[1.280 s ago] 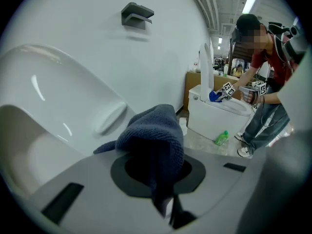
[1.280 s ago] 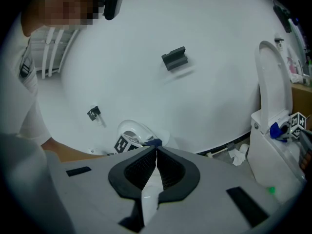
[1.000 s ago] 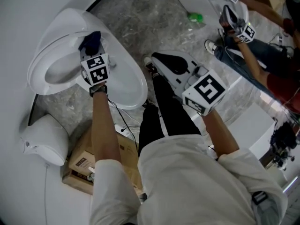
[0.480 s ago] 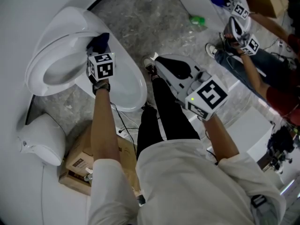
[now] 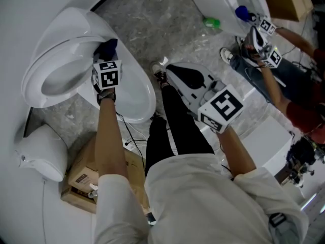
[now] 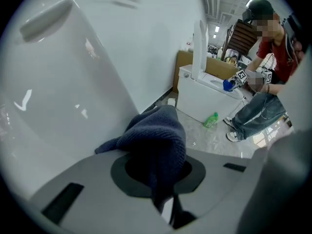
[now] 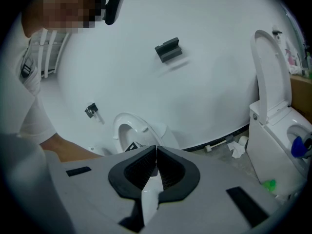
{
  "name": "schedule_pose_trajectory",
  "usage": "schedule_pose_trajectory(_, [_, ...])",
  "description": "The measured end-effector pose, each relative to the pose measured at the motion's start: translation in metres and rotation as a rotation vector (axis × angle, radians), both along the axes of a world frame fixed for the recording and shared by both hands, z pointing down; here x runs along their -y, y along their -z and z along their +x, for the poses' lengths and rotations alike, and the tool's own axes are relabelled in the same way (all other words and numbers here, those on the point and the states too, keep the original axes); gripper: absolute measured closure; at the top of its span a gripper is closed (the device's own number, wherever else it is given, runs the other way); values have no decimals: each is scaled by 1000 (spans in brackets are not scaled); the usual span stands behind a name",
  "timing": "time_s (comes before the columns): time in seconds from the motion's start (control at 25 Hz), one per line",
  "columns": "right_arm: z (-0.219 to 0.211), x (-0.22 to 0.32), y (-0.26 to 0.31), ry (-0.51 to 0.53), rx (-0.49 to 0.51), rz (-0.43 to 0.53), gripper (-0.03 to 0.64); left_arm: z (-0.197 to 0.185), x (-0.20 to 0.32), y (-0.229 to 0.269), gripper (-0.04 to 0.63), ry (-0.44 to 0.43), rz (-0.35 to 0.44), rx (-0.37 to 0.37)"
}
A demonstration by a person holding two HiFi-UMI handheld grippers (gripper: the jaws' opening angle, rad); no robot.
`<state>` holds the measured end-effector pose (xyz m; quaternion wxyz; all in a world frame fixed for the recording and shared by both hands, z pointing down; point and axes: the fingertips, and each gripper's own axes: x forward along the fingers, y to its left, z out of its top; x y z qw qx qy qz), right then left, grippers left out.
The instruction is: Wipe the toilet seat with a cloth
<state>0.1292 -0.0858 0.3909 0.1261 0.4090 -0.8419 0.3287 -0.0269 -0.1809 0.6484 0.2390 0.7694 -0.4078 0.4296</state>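
Observation:
A white toilet stands at the upper left of the head view, its seat (image 5: 34,69) ringing the bowl. A dark blue cloth (image 5: 107,48) lies against the seat's right rim, bunched at the tip of my left gripper (image 5: 106,56). In the left gripper view the cloth (image 6: 157,133) hangs out of the jaws and my left gripper (image 6: 162,175) is shut on it, glossy white porcelain (image 6: 58,82) just behind. My right gripper (image 5: 189,77) hovers over the person's dark trouser leg, well right of the toilet. In its own view my right gripper (image 7: 156,156) is shut with nothing in it.
A cardboard box (image 5: 84,179) and a white fixture (image 5: 43,156) sit at the lower left. A green bottle (image 5: 212,21) lies on the grey floor. A second toilet (image 7: 275,126) stands at the right, where another person (image 5: 277,80) works with grippers.
My left gripper has sunk with the cloth closer to the seat's rim. The right gripper has stayed where it was, still shut.

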Motion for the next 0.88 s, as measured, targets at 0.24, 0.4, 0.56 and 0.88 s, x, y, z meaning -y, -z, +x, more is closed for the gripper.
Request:
schedule_pose_trajectory(0.24, [-4, 0, -5, 5, 9, -6, 588, 1, -5, -2, 555, -77, 27, 11])
schedule_pose_trajectory(0.4, [-8, 3, -9, 0, 24, -5, 588, 0, -16, -13, 555, -136, 13, 44])
schedule_pose_trajectory(0.56, [-13, -2, -16, 6, 36, -19, 588, -3, -30, -30, 555, -111, -28, 62])
schedule_pose_trajectory(0.88, [-16, -9, -45, -2, 52, -42, 588, -22, -29, -66, 555, -180, 15, 284])
